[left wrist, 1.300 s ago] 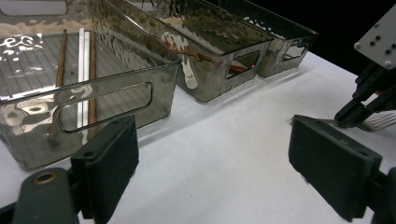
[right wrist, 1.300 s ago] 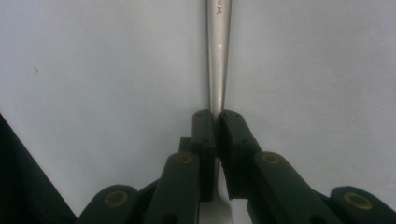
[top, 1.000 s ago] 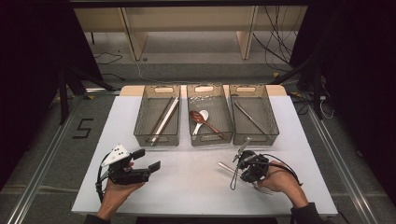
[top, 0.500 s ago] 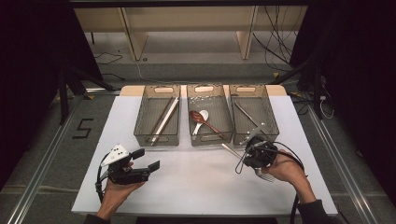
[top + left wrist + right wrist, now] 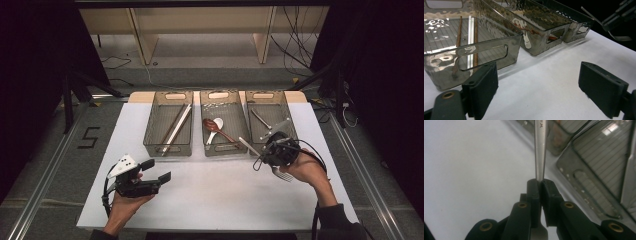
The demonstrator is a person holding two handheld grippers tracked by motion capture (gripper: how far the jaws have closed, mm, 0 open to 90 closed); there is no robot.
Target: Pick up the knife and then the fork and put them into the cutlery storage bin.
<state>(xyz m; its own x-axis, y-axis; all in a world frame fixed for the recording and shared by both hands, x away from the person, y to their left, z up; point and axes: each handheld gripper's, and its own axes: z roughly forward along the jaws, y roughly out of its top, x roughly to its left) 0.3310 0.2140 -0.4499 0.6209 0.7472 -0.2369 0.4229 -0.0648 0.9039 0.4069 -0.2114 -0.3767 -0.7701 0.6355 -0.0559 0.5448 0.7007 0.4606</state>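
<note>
fork pinched over a white table, three smoky bins behind

where the black jaws of the right gripper (image 5: 539, 181) meet, they are pressed flat against a thin, polished metal fork (image 5: 540, 150), its handle running straight up and away from the pads in the right gripper view. from above, the right gripper (image 5: 276, 150) hangs just in front of the right bin (image 5: 270, 120), with the fork's tines (image 5: 284, 175) poking out toward the person and the long handle (image 5: 248, 146) slanting away to the left, toward the middle bin (image 5: 223, 125). so its long axis lies on a diagonal across the table's near right part, lifted off the surface as far as i can tell.

the left gripper (image 5: 153, 171) sits low near the front left of the table, its two blocky matte pads (image 5: 484, 85) spread wide with nothing between them, aimed at the left bin (image 5: 481, 47).

beyond the hands, the table (image 5: 210, 200) is a plain, smooth white sheet. three rectangular bins of tinted, rippled clear plastic stand side by side along its far edge, each with a slot handle cut in the end wall and a ribbed floor. the left bin holds long slim chopsticks (image 5: 176, 127), some brown, some pale. the middle one holds a dark red spoon (image 5: 216, 129) and a white spoon (image 5: 215, 127). the right one holds a slender metal utensil (image 5: 260, 118).

around the table the room is dark, with a grey floor, cables trailing on it, pale wooden shelving legs behind, and a "5" marked on the floor (image 5: 89, 137) at left.
</note>
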